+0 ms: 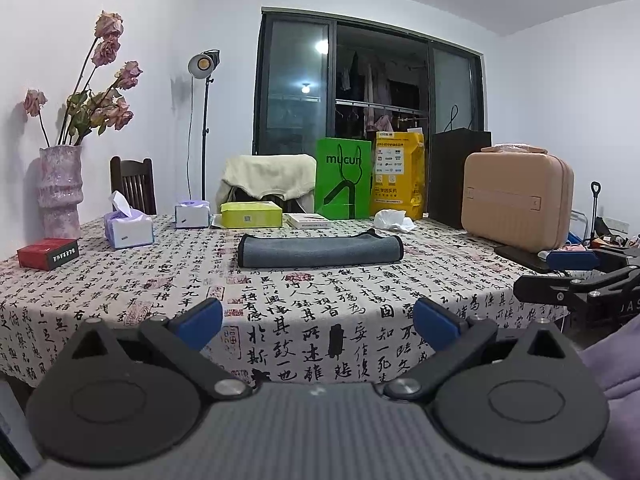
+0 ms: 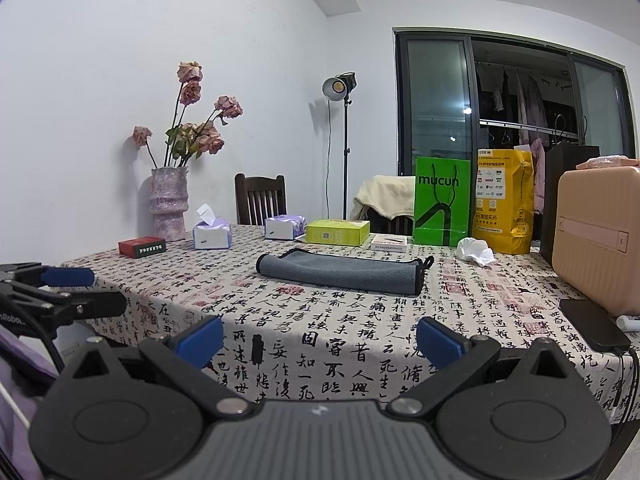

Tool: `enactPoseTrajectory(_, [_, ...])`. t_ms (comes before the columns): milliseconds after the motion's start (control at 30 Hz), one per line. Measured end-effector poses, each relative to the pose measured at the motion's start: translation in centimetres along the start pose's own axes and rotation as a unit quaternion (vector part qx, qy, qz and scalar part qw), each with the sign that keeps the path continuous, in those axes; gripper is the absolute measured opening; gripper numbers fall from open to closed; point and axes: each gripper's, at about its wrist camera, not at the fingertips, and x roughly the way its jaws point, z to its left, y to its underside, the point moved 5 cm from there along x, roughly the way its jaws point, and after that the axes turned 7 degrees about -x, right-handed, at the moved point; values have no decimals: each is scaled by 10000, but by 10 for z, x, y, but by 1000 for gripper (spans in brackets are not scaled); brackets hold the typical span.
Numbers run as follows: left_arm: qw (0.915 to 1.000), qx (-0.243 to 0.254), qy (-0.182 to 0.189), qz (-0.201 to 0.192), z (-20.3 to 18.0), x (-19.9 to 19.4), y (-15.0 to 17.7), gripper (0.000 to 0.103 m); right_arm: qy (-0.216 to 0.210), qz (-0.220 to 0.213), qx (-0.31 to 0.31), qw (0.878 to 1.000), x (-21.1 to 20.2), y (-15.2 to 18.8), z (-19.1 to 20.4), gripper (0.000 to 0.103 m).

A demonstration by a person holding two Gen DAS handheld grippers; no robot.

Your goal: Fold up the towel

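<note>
A grey towel [image 1: 320, 251] with a dark trim lies folded into a long flat band on the calligraphy-print tablecloth [image 1: 304, 304]. It also shows in the right wrist view [image 2: 340, 271]. My left gripper [image 1: 318, 322] is open and empty, held off the table's near edge, well short of the towel. My right gripper [image 2: 320, 342] is open and empty too, near the front edge, short of the towel. The right gripper shows at the right of the left wrist view [image 1: 576, 276]; the left gripper shows at the left of the right wrist view [image 2: 60, 292].
Behind the towel stand tissue boxes [image 1: 128, 229], a yellow-green box [image 1: 251, 214], a green bag [image 1: 343, 178], a yellow bag [image 1: 398, 174] and crumpled tissue [image 1: 394, 220]. A pink case [image 1: 518, 200] and a phone [image 2: 594, 330] are right; a vase [image 1: 60, 190] and red box [image 1: 48, 254] left.
</note>
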Motion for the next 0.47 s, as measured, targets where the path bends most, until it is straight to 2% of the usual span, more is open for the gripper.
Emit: enactPoseTrajectory(467, [9999, 119, 15, 9, -3, 1, -2, 103, 2, -12, -7, 10000, 0, 1, 1, 103])
